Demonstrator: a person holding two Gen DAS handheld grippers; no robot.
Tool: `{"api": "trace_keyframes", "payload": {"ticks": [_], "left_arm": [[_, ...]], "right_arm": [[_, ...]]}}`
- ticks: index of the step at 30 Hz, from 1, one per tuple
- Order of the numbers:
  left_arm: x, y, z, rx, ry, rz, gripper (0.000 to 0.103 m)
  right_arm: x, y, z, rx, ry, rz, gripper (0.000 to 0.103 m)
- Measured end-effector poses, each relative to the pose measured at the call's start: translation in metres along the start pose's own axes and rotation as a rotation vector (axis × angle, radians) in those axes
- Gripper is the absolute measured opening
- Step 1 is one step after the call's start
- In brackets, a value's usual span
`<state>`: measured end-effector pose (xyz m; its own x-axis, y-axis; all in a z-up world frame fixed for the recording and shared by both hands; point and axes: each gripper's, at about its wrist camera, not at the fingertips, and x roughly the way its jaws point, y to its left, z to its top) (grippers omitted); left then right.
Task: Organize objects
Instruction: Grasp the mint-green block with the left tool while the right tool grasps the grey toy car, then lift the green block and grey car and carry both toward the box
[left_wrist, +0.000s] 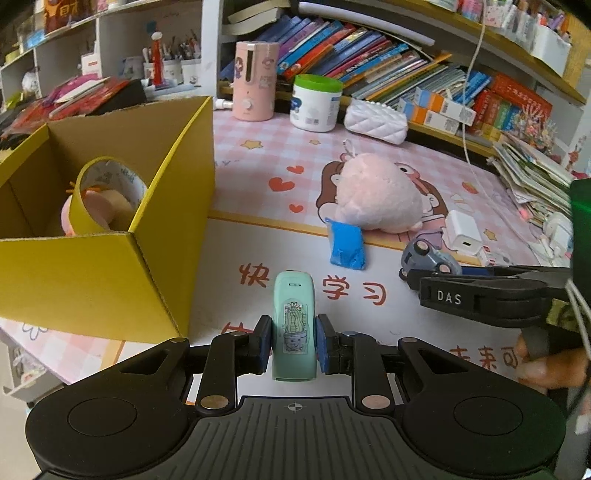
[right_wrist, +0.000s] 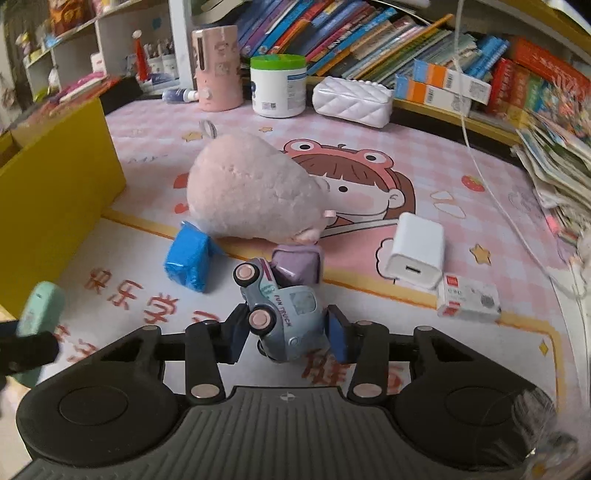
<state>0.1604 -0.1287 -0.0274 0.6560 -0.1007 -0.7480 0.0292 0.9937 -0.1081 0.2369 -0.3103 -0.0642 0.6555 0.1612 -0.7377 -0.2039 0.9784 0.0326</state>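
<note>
My left gripper (left_wrist: 293, 341) is shut on a mint-green stapler-like case (left_wrist: 294, 321) with a cactus sticker, held just right of the yellow cardboard box (left_wrist: 92, 273). The box holds a tape roll (left_wrist: 107, 195) and a plush toy. My right gripper (right_wrist: 286, 338) is shut on a grey-blue toy truck (right_wrist: 280, 310), tilted on its side above the mat. The truck (left_wrist: 428, 258) and the right gripper also show in the left wrist view. The mint case (right_wrist: 38, 310) shows at the left of the right wrist view.
On the pink desk mat (right_wrist: 406, 166) lie a pink plush (right_wrist: 251, 192), a blue packet (right_wrist: 188, 258), a purple cube (right_wrist: 299, 260), a white charger (right_wrist: 415, 251) and a small white box (right_wrist: 467, 302). A pink humidifier (right_wrist: 218, 70), white jar (right_wrist: 279, 85), white pouch (right_wrist: 352, 99) and bookshelves stand behind.
</note>
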Motion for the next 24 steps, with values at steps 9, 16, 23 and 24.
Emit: {"api": "trace_keyframes", "payload": {"ticks": [9, 16, 23, 24], "left_arm": [[-0.021, 0.014, -0.005, 0.042, -0.022, -0.04, 0.023], [-0.047, 0.041, -0.017, 0.041, -0.054, -0.055, 0.023], [-0.074, 0.086, -0.041, -0.005, -0.061, -0.045, 0.023], [-0.079, 0.094, -0.046, -0.019, -0.058, -0.04, 0.023]], "right_arm": [[-0.047, 0.032, -0.015, 0.01, -0.049, -0.001, 0.042], [-0.077, 0.065, -0.02, 0.001, -0.09, -0.026, 0.042], [-0.096, 0.108, -0.037, -0.001, -0.083, -0.024, 0.042], [-0.099, 0.116, -0.04, 0.0, -0.078, -0.024, 0.042]]}}
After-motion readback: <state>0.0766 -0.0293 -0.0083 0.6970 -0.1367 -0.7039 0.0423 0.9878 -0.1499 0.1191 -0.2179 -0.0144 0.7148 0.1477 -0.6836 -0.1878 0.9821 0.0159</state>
